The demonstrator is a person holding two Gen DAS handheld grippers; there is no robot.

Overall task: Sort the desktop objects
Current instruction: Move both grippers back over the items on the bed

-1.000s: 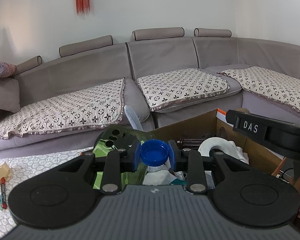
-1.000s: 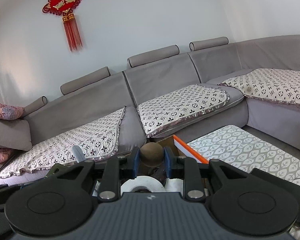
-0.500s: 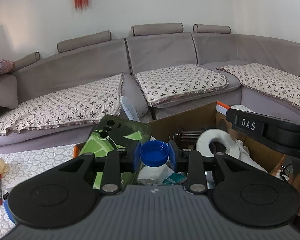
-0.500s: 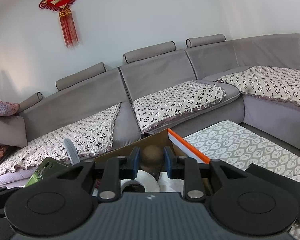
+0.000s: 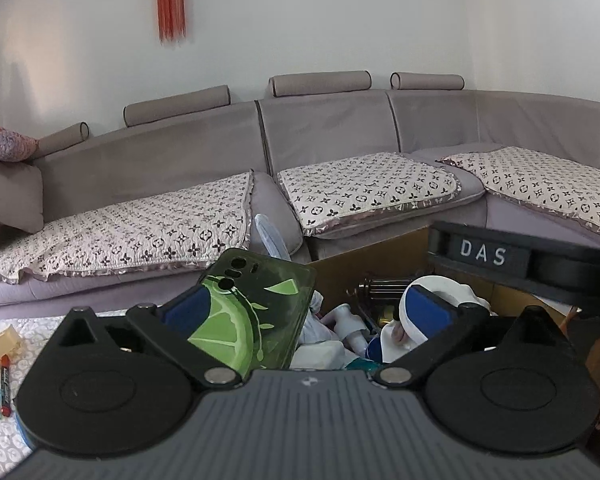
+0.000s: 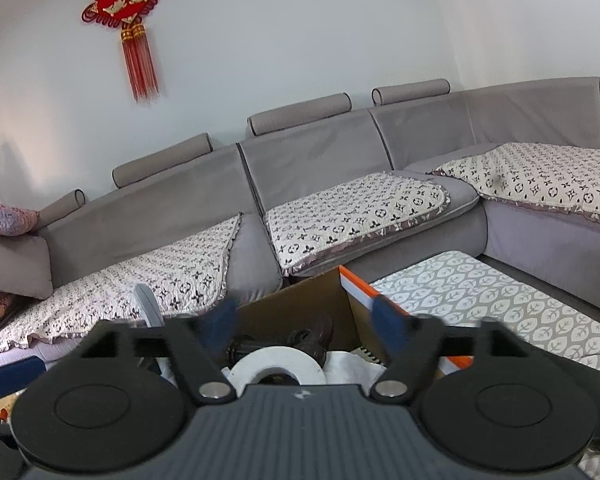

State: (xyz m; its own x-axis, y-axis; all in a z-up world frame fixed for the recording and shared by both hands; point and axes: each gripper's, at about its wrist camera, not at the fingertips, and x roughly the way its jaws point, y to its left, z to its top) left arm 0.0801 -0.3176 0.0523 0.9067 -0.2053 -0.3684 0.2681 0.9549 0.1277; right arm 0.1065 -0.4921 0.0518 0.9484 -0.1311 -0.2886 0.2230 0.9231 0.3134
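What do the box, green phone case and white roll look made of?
Box: corrugated cardboard, matte brown inside, orange-printed outside.
Phone case: likely glossy translucent plastic or silicone; highlights, camera cutouts.
White roll: probably tape or paper, matte, wound around a dark core.

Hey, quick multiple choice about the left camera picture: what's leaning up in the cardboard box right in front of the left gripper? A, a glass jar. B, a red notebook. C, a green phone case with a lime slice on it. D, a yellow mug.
C: a green phone case printed with a lime slice stands tilted in the cardboard box, just ahead of the open left gripper.
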